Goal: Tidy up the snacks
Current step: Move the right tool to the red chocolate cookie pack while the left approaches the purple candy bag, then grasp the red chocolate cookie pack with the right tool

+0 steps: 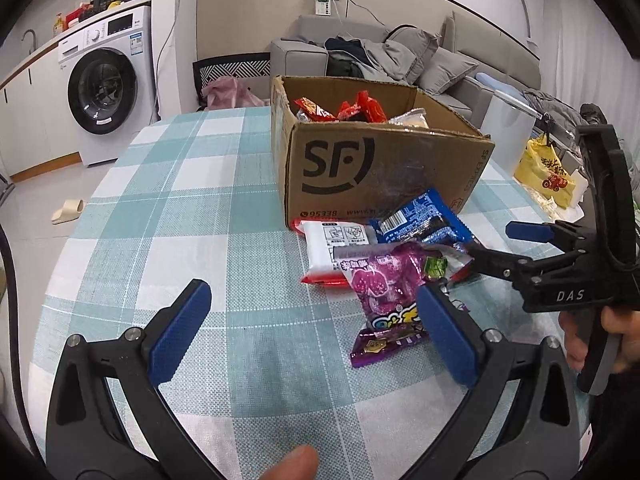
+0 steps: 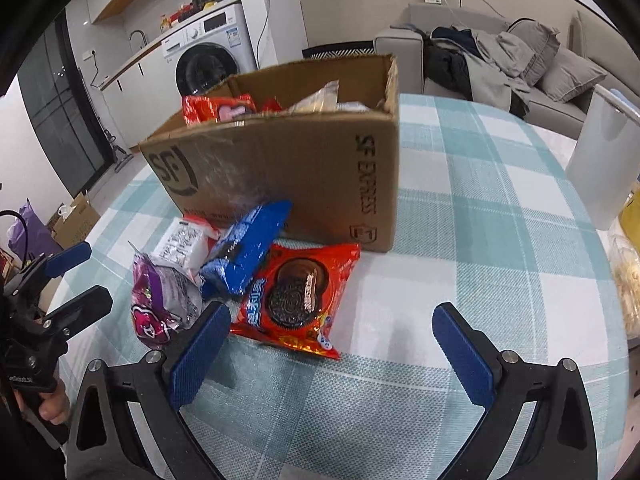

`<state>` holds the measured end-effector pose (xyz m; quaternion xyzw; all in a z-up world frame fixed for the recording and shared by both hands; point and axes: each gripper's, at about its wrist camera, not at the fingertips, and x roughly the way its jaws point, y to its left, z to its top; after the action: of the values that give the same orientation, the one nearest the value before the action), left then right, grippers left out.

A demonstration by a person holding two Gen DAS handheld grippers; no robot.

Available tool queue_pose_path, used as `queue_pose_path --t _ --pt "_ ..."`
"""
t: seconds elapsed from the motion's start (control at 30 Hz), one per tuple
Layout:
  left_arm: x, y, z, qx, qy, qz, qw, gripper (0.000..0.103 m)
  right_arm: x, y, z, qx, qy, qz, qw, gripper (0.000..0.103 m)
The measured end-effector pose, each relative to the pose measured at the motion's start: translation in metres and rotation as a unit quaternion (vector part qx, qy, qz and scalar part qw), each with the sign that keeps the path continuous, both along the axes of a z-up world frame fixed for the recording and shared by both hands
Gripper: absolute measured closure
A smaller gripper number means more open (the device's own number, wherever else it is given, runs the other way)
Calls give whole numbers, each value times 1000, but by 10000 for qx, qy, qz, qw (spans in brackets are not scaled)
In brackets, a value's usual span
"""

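right gripper (image 2: 330, 354) open; cardboard box (image 2: 288, 172) reads "sf express".

A white front-loading washing machine (image 1: 106, 88) stands at ten o'clock in the left wrist view, tucked under a pale counter (image 1: 36, 50) with a curved tap (image 1: 30, 40) and bottles and a dark appliance on top. White cabinet doors (image 1: 28, 120) run below the counter. The floor (image 1: 28, 216) is light glossy tile, with a beige slipper (image 1: 69, 211) lying on it at nine o'clock. At twelve to one o'clock a grey sofa (image 1: 400, 52) carries cushions and heaped clothing against a beige panelled wall (image 1: 248, 8). In the right wrist view, a dark glass door (image 2: 60, 120) stands at ten o'clock. The desk (image 1: 168, 184) wears a teal and white checked cloth.
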<state>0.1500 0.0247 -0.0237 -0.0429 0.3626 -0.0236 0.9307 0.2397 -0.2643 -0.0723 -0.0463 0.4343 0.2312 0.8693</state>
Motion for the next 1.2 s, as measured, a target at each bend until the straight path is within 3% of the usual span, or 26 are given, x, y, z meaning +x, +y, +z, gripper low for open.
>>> queue_pose_path --t 0.33,0.53,0.9,1.2 --pt "2 -3 -9 -18 90 -33 10000 1 1 18 -20 -60 148 61 9999 0" --pt "2 -3 -10 -6 118 -37 9999 1 7 10 -21 -224 176 -182 9994 0" --pt "3 -1 -13 12 132 -49 9999 1 18 -7 -20 -2 191 -251 9995 2" --pt "2 -1 -13 7 99 -69 9999 1 9 -6 -15 270 174 50 9995 43"
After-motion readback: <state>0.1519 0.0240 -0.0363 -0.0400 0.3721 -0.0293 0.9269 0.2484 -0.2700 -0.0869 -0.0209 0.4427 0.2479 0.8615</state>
